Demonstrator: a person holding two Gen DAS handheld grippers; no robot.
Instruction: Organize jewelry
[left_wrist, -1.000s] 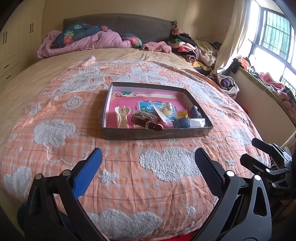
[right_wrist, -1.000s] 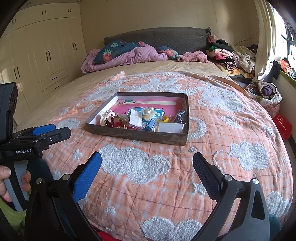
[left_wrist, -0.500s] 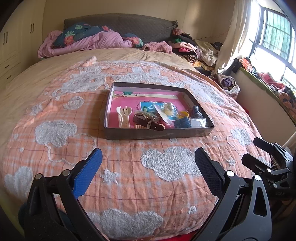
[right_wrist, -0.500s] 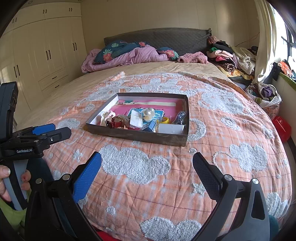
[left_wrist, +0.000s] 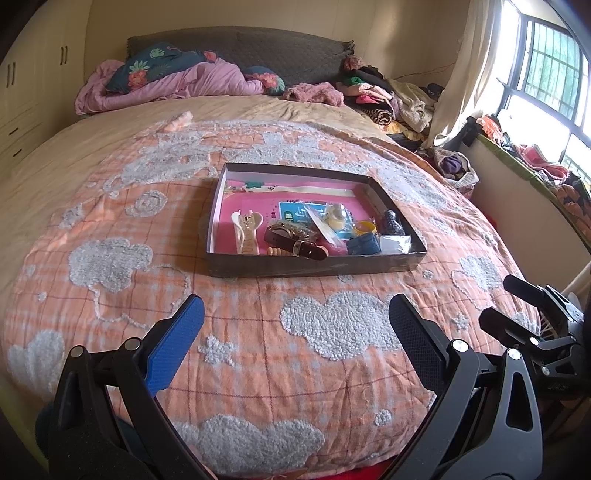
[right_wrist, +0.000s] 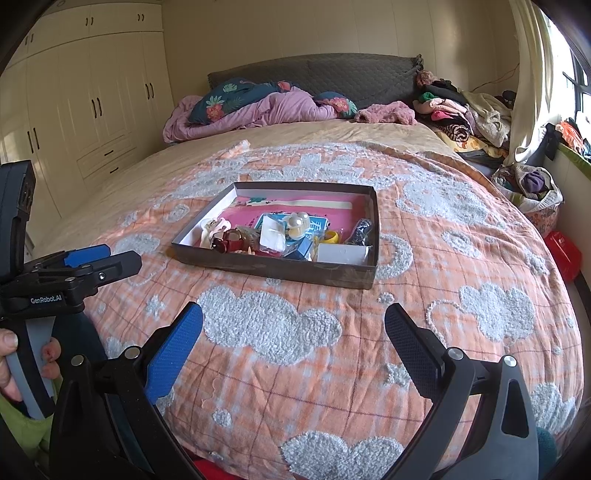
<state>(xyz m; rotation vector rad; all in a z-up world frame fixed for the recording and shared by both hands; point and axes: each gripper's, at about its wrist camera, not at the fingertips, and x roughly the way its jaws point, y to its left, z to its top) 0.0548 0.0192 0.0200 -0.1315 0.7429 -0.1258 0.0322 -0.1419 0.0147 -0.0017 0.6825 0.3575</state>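
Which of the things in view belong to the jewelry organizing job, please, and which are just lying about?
For the job:
- tray
- hair clip
- watch
- yellow ring
- blue box
- left gripper, open
- right gripper, open

Lying about:
- purple duvet
- clothes pile
- basket
- red bin

The bedspread (left_wrist: 258, 350) is orange plaid with grey tufted clouds. The dark box (left_wrist: 314, 264) has a pink floor. The headboard (right_wrist: 332, 77) is grey.
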